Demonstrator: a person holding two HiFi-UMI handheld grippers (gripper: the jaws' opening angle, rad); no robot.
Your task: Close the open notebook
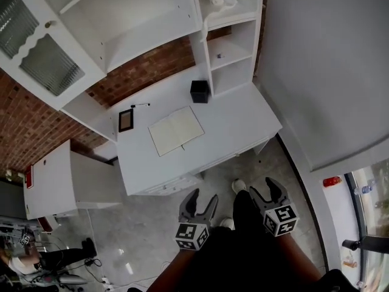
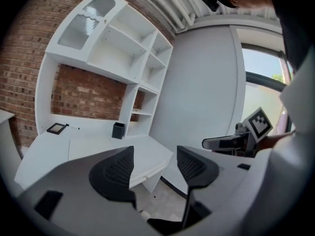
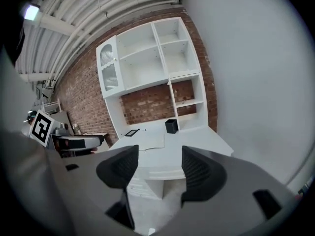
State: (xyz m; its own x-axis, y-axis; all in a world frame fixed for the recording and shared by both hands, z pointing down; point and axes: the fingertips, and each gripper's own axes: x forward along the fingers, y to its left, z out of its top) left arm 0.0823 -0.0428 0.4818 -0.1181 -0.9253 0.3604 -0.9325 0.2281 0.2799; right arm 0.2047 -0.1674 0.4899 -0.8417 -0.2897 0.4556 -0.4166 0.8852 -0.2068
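An open notebook (image 1: 176,129) with blank cream pages lies flat in the middle of the white desk (image 1: 237,123). In the right gripper view the notebook (image 3: 150,141) shows as a pale sheet on the desk top. Both grippers hang over the floor, well short of the desk's front edge. My left gripper (image 1: 199,206) is open with nothing between its jaws, and so is my right gripper (image 1: 268,193). The left gripper (image 2: 155,168) looks at the desk's corner. The right gripper (image 3: 157,168) faces the desk front.
A black pen cup (image 1: 199,91) stands behind the notebook, a small framed picture (image 1: 126,120) and a pen (image 1: 141,105) lie at the back left. White shelves (image 1: 231,47) rise against the brick wall. A low white cabinet (image 1: 51,181) stands left of the desk.
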